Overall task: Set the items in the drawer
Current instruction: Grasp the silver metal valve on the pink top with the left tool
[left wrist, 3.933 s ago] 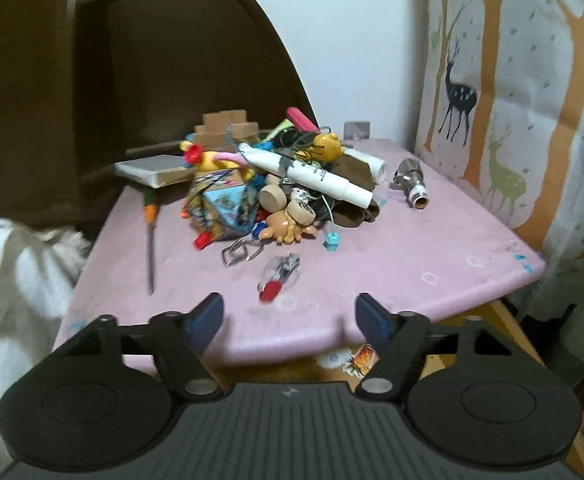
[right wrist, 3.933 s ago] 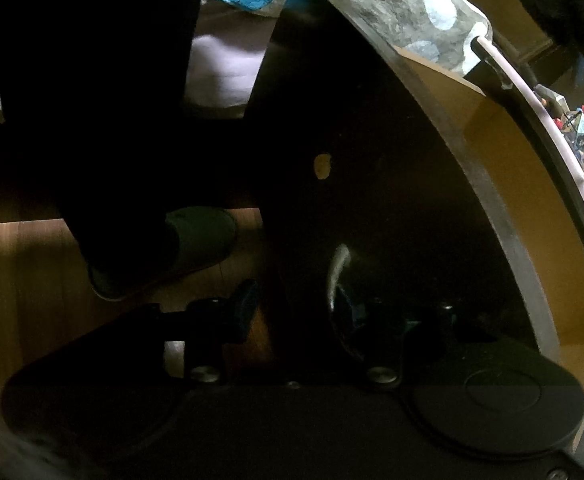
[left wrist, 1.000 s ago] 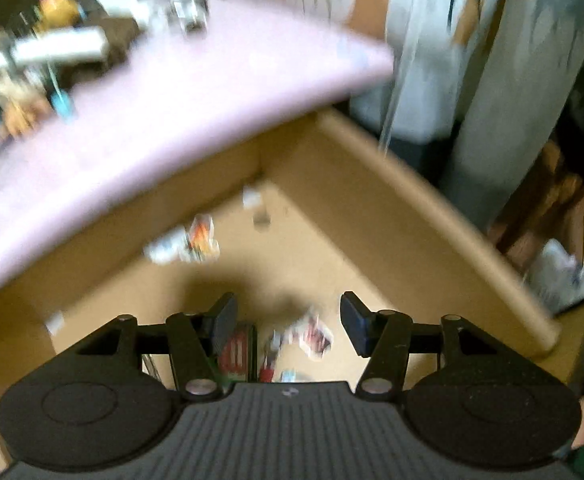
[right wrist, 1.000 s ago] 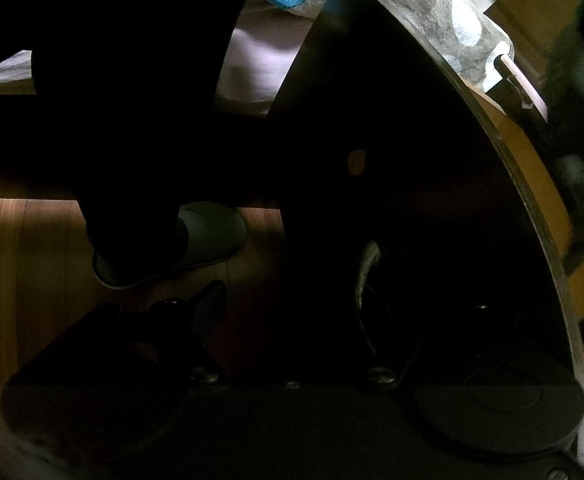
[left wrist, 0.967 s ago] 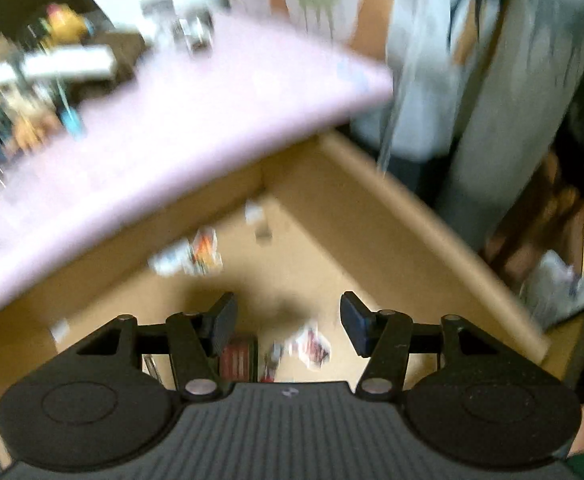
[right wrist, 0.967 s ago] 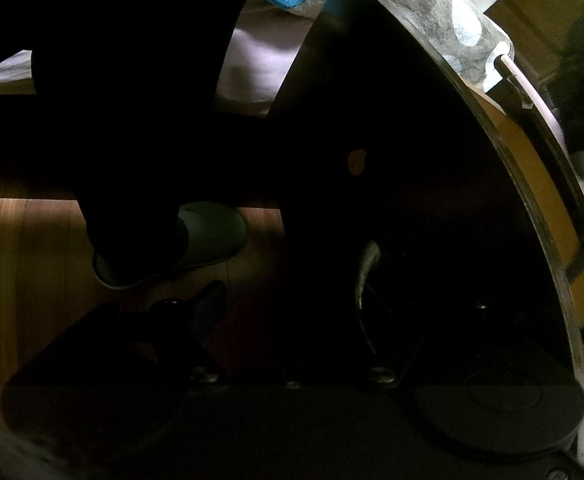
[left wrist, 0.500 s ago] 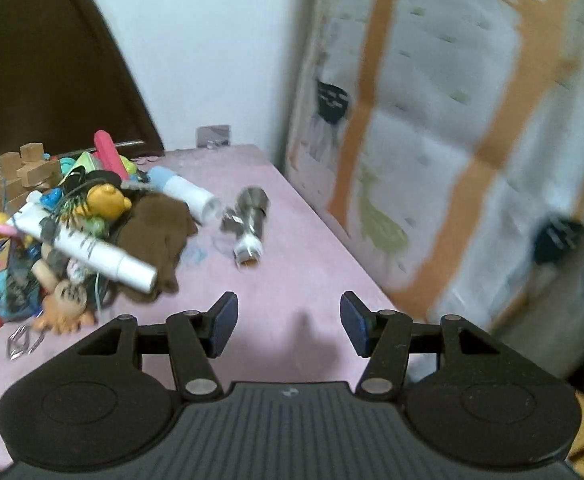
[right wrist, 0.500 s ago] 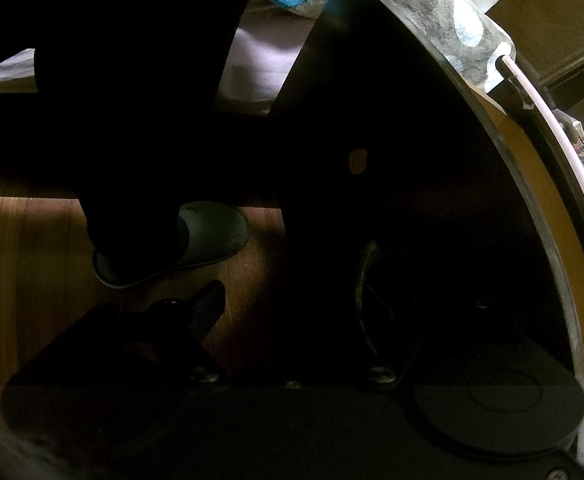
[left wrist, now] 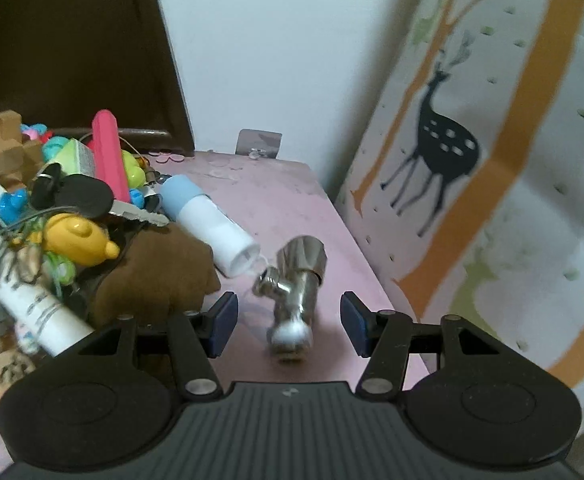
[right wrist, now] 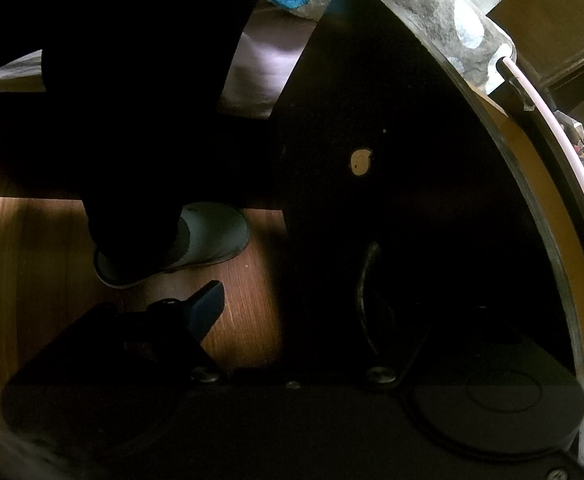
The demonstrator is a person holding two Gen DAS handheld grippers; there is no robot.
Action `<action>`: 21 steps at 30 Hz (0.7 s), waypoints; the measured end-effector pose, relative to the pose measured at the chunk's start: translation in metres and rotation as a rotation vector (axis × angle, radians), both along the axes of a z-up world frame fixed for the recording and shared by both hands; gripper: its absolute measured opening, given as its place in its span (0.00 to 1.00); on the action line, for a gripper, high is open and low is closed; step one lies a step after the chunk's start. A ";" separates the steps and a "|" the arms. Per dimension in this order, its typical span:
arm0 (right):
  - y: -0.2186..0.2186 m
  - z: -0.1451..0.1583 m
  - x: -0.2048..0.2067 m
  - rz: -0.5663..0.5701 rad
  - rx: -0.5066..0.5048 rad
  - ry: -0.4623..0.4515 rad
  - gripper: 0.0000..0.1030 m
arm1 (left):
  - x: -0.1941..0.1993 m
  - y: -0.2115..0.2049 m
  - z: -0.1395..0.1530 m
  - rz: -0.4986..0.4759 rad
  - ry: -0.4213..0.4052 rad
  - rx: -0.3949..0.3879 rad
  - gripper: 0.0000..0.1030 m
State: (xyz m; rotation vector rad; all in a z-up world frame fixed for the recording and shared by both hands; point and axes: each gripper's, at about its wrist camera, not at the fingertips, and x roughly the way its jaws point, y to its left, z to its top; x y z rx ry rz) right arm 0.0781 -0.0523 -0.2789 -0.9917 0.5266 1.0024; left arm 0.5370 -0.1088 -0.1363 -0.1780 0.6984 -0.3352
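Valve near end blurred at lower centre, toy pile cut off at left edge, right gripper far finger lost in darkness, drawer front mostly black.

Silver valve on pink tabletop; deer-patterned curtain.

Left gripper gapes wide (right gripper too dark).
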 end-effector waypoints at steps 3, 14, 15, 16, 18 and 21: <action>0.000 0.000 0.000 0.002 0.002 0.003 0.76 | 0.014 0.001 -0.008 0.013 0.013 -0.022 0.54; -0.002 0.001 -0.001 0.015 0.011 0.006 0.79 | 0.011 -0.031 -0.009 -0.078 -0.101 0.141 0.35; -0.003 0.001 -0.002 0.016 0.011 0.005 0.79 | 0.006 -0.036 -0.005 -0.100 -0.130 0.158 0.33; -0.003 0.001 -0.002 0.017 0.012 0.004 0.79 | 0.001 -0.039 -0.002 -0.119 -0.154 0.161 0.33; -0.003 0.001 -0.002 0.017 0.012 0.004 0.79 | -0.006 -0.044 0.003 -0.143 -0.182 0.172 0.33; -0.003 0.001 -0.002 0.017 0.011 0.003 0.79 | -0.001 -0.051 -0.003 -0.148 -0.158 0.205 0.32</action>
